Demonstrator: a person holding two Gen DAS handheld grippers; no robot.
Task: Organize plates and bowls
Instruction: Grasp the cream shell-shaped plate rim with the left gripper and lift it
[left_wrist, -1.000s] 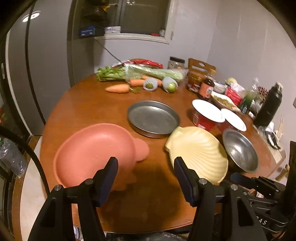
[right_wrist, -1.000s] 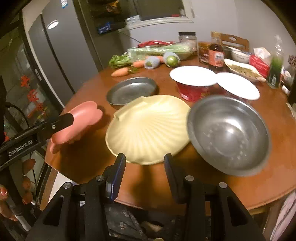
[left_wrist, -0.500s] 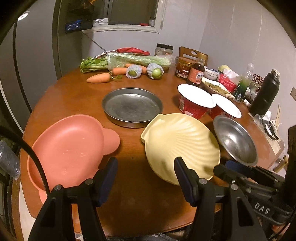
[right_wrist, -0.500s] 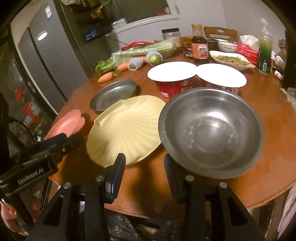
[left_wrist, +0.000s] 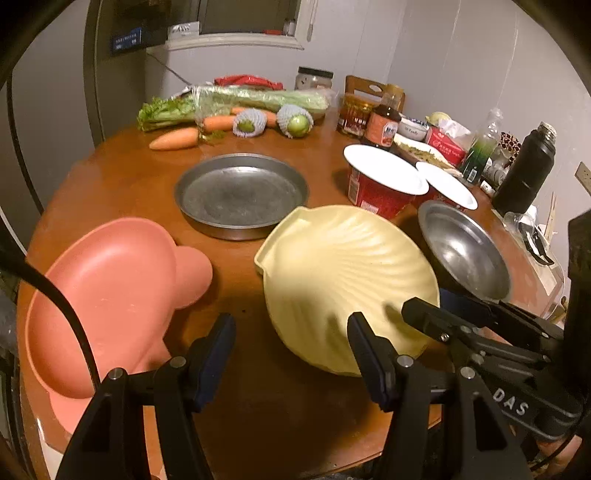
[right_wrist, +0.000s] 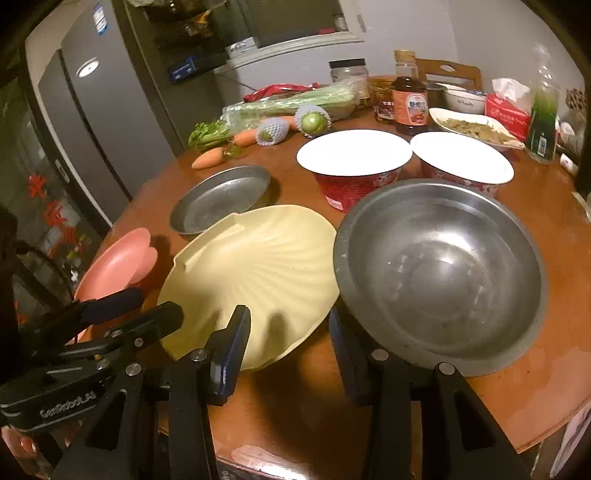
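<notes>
On the round wooden table (left_wrist: 110, 177) I am hovering both tools over the dishes, still choosing a first pick. Left gripper (left_wrist: 291, 354) and right gripper (right_wrist: 290, 341) are both standing spread, pinching nothing. Next I judge one must straddle a rim: the ribbed, matte yellow shell plate (left_wrist: 343, 273) touching the shiny steel bowl (right_wrist: 443, 273), or the smooth pink plate (left_wrist: 107, 295).

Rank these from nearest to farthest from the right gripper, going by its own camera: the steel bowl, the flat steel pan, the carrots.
From the right gripper:
1. Steel bowl: just ahead, slightly right, its near rim by the right finger.
2. Flat steel pan: mid-table, ahead and left, beyond the yellow shell plate.
3. Carrots: far left edge, beside the celery.
</notes>
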